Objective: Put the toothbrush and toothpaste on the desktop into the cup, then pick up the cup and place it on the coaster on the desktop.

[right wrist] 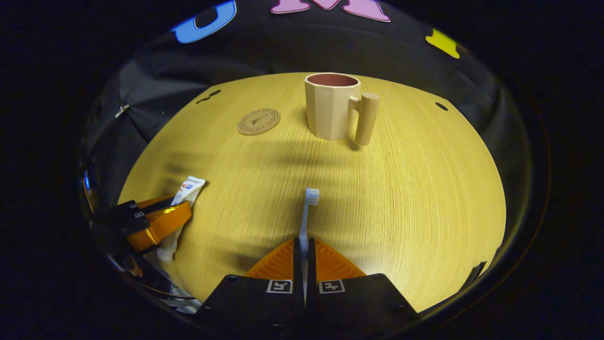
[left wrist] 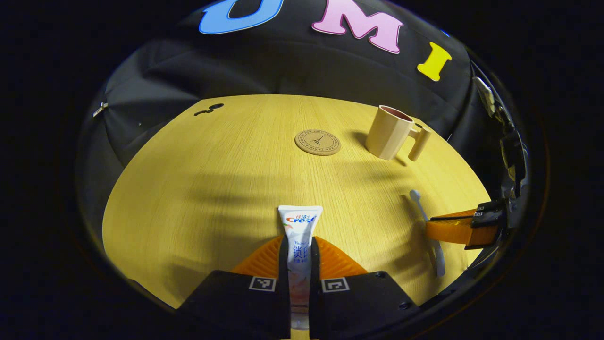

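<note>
Toothpaste point(left wrist: 300, 236) and toothbrush point(right wrist: 306, 222), each clamped in its own tongs over the surface point(left wrist: 212, 189).
Left tongs point(left wrist: 300, 264) pinch the tube; right tongs point(right wrist: 304, 259) pinch the brush handle. The cup point(right wrist: 330, 106) stands upright beside the coaster point(right wrist: 258, 122).

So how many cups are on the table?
1. The beige cup stands upright at the far side of the table, just right of the round coaster. Nothing looks hidden behind it.
</note>
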The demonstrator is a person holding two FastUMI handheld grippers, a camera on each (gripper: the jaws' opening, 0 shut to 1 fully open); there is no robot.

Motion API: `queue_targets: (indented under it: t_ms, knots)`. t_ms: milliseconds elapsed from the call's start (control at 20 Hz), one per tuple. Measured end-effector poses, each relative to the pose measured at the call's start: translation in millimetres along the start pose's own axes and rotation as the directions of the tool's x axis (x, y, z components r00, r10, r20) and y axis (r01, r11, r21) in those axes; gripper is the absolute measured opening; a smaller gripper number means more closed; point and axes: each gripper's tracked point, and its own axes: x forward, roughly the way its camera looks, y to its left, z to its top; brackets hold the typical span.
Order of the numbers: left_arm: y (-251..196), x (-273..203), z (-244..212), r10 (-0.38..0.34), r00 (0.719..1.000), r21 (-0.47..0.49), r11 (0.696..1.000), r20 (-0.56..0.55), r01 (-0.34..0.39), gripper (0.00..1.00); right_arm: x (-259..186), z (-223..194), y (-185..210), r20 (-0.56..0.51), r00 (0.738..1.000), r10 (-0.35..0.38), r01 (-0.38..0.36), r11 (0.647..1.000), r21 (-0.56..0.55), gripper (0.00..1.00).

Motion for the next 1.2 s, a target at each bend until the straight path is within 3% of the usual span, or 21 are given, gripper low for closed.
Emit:
queue_targets:
  t_ms: [250,450,600,750,1050,1200]
  knots:
    - [-15.2,-16.2,40.7,-0.012,0.992,-0.015,1.0,0.124,0.014,0.18,-36.0,39.8,-0.9,0.21,0.971,0.115,-0.12,0.993,0.009,0.05]
    - [-62.4,-42.0,113.2,-0.094,0.951,-0.003,0.995,0.296,0.1,0.18,-67.4,77.8,-11.4,0.347,0.921,0.176,-0.191,0.981,0.011,0.05]
    - [-99.9,-57.5,175.3,-0.147,0.892,-0.036,0.983,0.428,0.18,0.18,-84.2,102.2,-22.5,0.424,0.881,0.21,-0.23,0.973,-0.005,0.05]
    - [-131.5,-64.2,232.4,-0.182,0.815,-0.069,0.963,0.549,0.262,0.18,-92.1,120.8,-44.8,0.477,0.852,0.215,-0.226,0.973,-0.034,0.05]
    - [-163.7,-41.8,299.9,-0.214,0.682,-0.052,0.937,0.699,0.346,0.18,-82.2,121.7,-72.9,0.51,0.833,0.212,-0.213,0.975,-0.058,0.05]
    - [-173.6,-21.1,316.7,-0.212,0.629,-0.025,0.938,0.748,0.345,0.17,-74.0,124.7,-80.8,0.521,0.825,0.219,-0.215,0.974,-0.068,0.05]
